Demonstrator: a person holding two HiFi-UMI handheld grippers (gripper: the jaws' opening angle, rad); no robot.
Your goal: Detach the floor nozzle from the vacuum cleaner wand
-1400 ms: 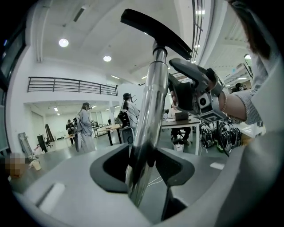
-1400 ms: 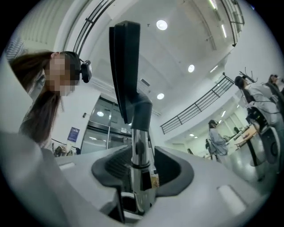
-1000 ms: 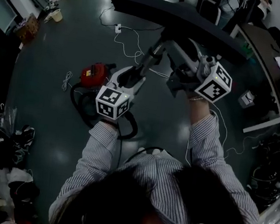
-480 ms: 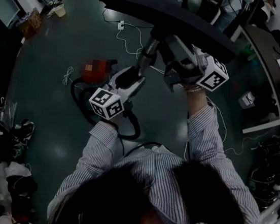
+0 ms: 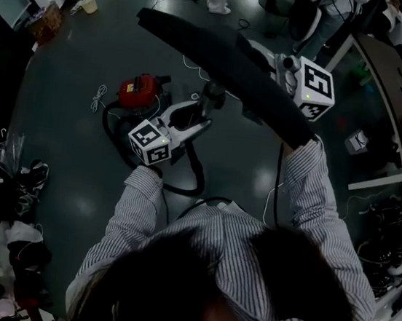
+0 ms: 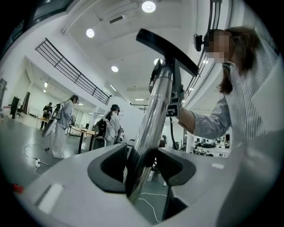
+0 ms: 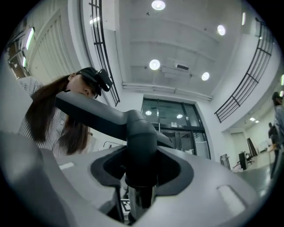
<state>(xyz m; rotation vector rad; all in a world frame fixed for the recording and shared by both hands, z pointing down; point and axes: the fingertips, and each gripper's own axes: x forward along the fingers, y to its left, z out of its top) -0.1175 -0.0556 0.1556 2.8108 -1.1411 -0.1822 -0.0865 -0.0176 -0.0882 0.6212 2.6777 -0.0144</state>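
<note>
The black floor nozzle is raised in the air, a long bar slanting across the head view. Its dark neck sits on the chrome wand. My left gripper is shut on the wand below the neck, and the tube is pinched between the pads. My right gripper has the nozzle neck between its jaws, which are closing; I see no firm press. In the head view the nozzle hides the right jaws and only the marker cube shows.
The red vacuum body lies on the dark floor, with its black hose looping toward me. White cables trail on the floor. A desk stands at right and clutter at left. People stand far off.
The nozzle has swung up and nearer, and it now covers the right jaws. The right hand moved up the picture behind it. The left gripper shifted slightly lower on the wand.
</note>
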